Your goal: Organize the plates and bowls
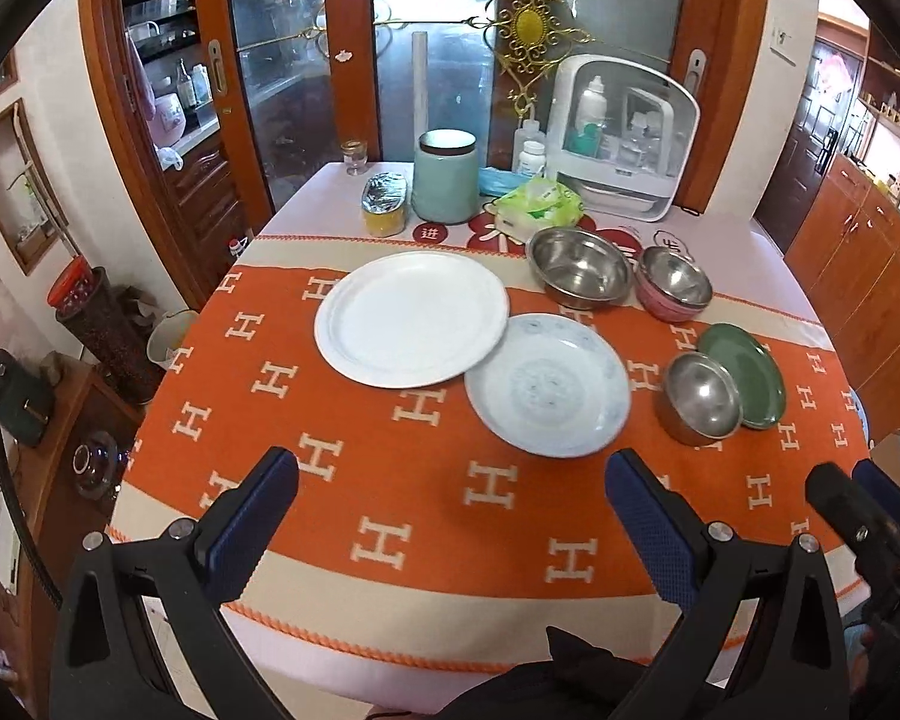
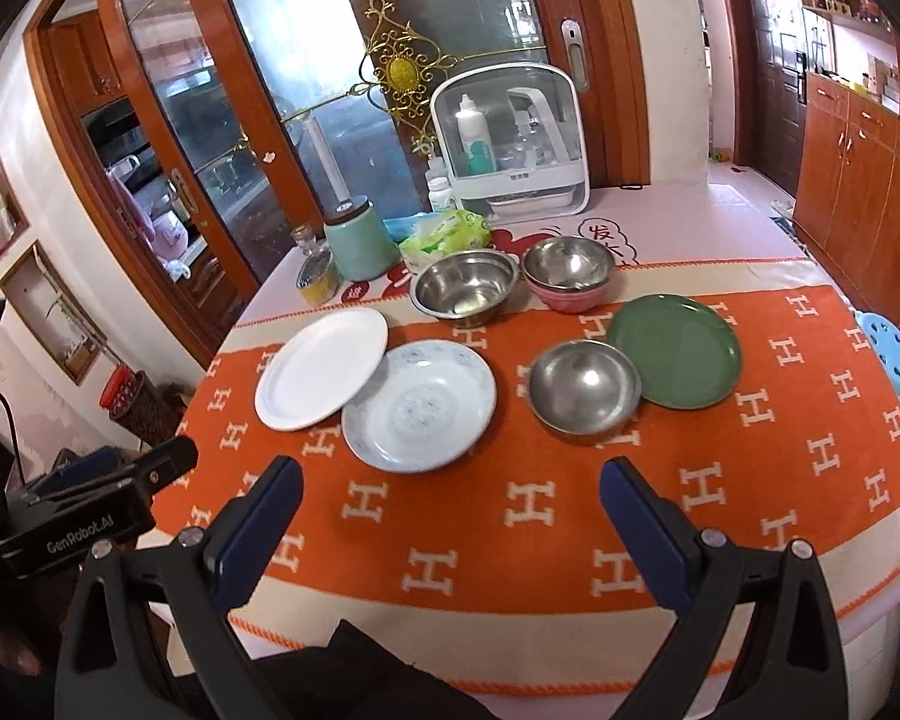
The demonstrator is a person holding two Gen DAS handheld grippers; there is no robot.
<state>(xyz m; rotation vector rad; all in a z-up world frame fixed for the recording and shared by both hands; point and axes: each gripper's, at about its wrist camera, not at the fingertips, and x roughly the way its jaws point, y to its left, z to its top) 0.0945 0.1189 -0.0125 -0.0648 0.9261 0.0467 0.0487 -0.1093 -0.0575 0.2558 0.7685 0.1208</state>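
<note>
Both grippers hover over the near edge of the bench (image 1: 426,546), holding nothing. The left gripper (image 1: 450,480) has its fingers spread wide; the right gripper (image 2: 450,486) likewise.

Dishes lie spread on the orange cloth (image 2: 570,540):
- White plate (image 1: 411,318), its rim overlapping the patterned plate (image 1: 546,384).
- Green plate (image 2: 672,351), with the small steel bowl (image 2: 582,390) touching its near-left rim.
- Large steel bowl (image 2: 465,288) and pink bowl (image 2: 570,273) side by side behind them.

Likely step: begin stacking. Recommended procedure: grip each plate at the rim, fingers straddling the edge. Lift the white plate clear first, since it rests on the patterned one. Stack plates largest at the bottom; nest bowls the same way. Steel is slippery, so pinch the bowl wall squarely.

Legible writing: "GenRobot.AI" on the left gripper's body in the right view; repeated "H" motifs on the cloth; Chinese characters on the mat beneath, only partly readable.
</note>
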